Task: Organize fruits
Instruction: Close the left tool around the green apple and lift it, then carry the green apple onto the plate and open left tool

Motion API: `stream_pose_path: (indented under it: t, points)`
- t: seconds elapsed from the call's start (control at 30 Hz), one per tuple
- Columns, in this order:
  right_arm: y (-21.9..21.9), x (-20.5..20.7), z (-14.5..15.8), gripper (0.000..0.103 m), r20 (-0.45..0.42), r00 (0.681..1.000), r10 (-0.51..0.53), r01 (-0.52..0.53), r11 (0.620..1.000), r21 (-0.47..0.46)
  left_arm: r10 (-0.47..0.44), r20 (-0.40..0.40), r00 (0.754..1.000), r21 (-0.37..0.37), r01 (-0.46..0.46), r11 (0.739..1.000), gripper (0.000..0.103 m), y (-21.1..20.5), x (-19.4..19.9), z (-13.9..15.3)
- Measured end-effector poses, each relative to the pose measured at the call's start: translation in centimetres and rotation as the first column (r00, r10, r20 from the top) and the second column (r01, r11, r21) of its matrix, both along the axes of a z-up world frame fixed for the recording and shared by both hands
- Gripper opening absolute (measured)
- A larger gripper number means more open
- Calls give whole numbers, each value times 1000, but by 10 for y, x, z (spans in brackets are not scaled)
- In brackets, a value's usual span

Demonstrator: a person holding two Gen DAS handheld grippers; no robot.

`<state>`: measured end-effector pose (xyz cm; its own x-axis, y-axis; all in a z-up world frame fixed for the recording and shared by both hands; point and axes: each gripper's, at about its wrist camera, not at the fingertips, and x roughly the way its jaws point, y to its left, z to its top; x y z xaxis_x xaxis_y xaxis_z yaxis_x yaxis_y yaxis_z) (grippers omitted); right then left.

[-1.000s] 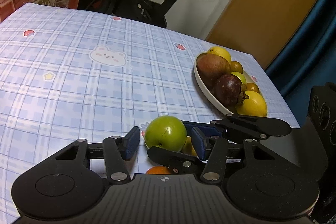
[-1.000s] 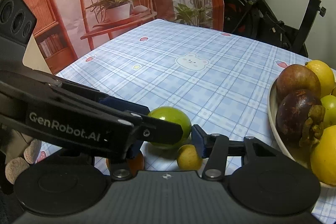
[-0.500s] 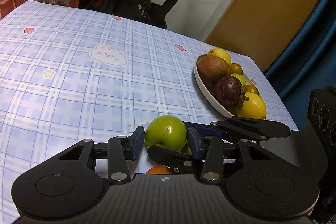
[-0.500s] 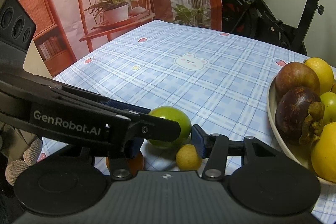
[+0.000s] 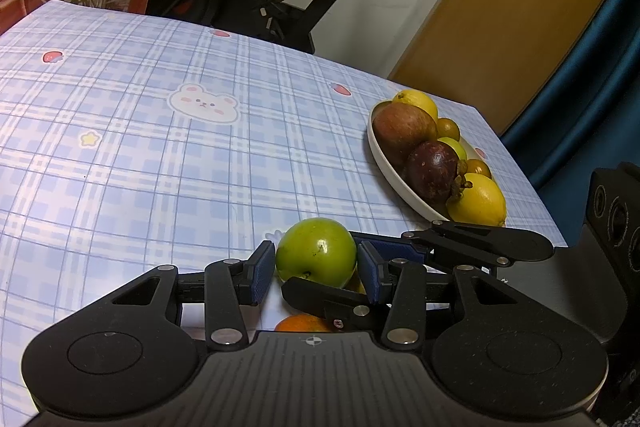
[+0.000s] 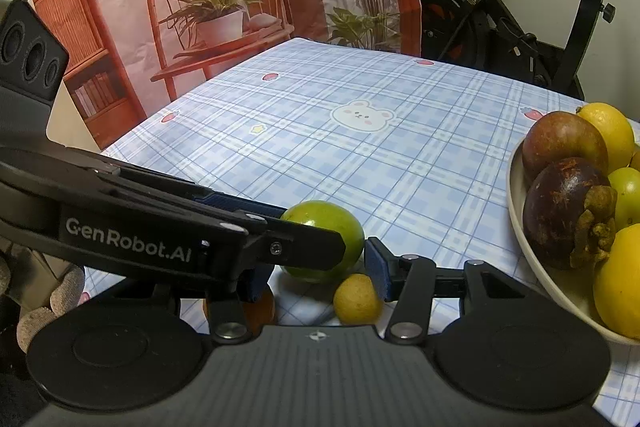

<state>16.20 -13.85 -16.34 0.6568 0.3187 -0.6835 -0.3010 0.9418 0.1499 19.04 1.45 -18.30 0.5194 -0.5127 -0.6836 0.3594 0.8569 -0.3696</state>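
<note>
Change since a second ago: left gripper's (image 5: 316, 269) blue pads have drawn in against the green apple (image 5: 316, 251); both hands otherwise hold their place.
Left gripper pose: angled down toward the surface (image 5: 160, 163), fingers (image 5: 260, 273) clenched on the green apple at its 9 and 3 o'clock sides.
Right gripper (image 6: 320, 277) pose: angled down, crossing under the left one; its fingers flank a small yellow fruit (image 6: 357, 299), right pad just beside it, left pad half hidden, so I cannot tell whether it grips.
Green apple: on the checked cloth near the front edge, at 6 o'clock in the left view.
Small orange fruit (image 5: 304, 323): just behind the apple, toward the camera.
Bowl (image 5: 384, 167): at 3 o'clock, holding lemons, a mangosteen and other fruit.
Gloved fingertips (image 6: 36, 311): at 8 o'clock in the right view.
</note>
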Motion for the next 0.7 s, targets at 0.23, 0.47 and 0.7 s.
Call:
stream_pose_path:
  t: [0.23,0.47,0.7]
  points:
    - [0,-3,0,52,8,1000,3,-3,1000,6,6,-7,1000,-30,-6,1000,48,4,-1,-1]
    - [0,-3,-1,51,6,1000,6,-6,1000,7,10,-13,1000,-39,-11,999,48,6,1,-4]
    - [-2,-6,2,50,24,1000,6,-6,1000,11,10,10,1000,-52,-10,999,48,5,-3,4]
